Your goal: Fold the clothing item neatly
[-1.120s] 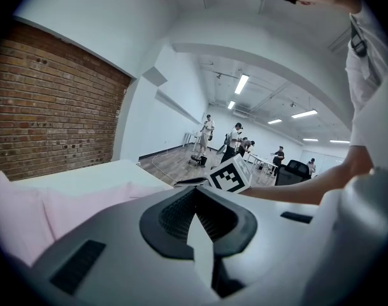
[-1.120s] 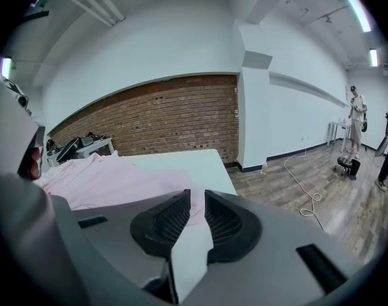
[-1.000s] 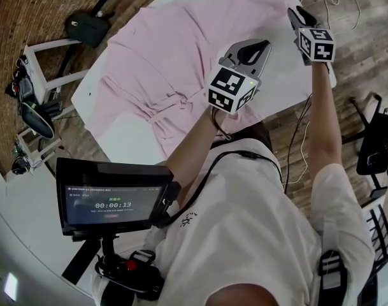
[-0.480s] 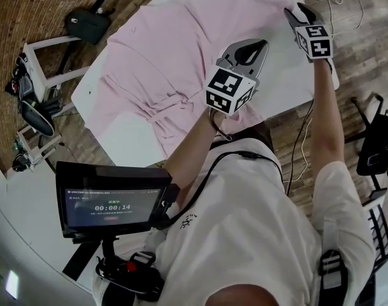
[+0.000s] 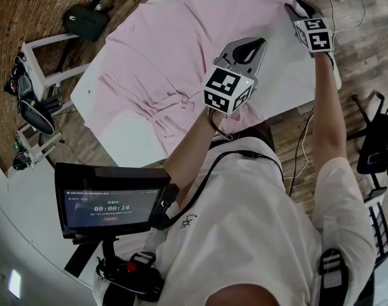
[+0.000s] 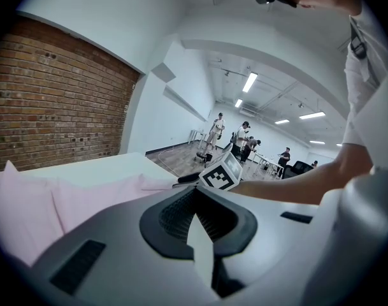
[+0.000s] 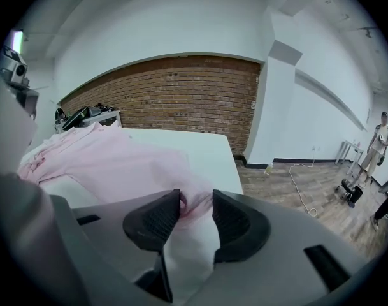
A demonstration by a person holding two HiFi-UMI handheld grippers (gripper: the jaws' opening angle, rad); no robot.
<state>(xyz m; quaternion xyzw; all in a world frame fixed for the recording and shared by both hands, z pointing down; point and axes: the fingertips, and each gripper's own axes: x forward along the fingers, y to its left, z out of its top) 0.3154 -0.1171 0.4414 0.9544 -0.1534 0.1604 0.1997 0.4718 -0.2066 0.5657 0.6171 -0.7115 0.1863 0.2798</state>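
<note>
Right gripper (image 7: 197,210): rolled slightly since a second ago; jaws have just been opening and now stand spread, with a bunched fold of the pink garment (image 5: 162,56) between them at its far right corner.
Left gripper (image 6: 195,214): fingers pressed together above the garment's near edge; I cannot tell whether cloth is pinched.
Pink garment: lies spread on the white table (image 5: 130,136), as before.
Black bag (image 5: 86,24): on the floor beyond, contents hidden.

We log the pink garment (image 5: 155,56) as thin matt cloth, creased. Bench (image 5: 127,136): smooth, white, matt. Left claw (image 6: 195,199): grey matt plastic, pads (image 6: 174,215) black and ribbed. Wall (image 6: 53,101): rough brick.
</note>
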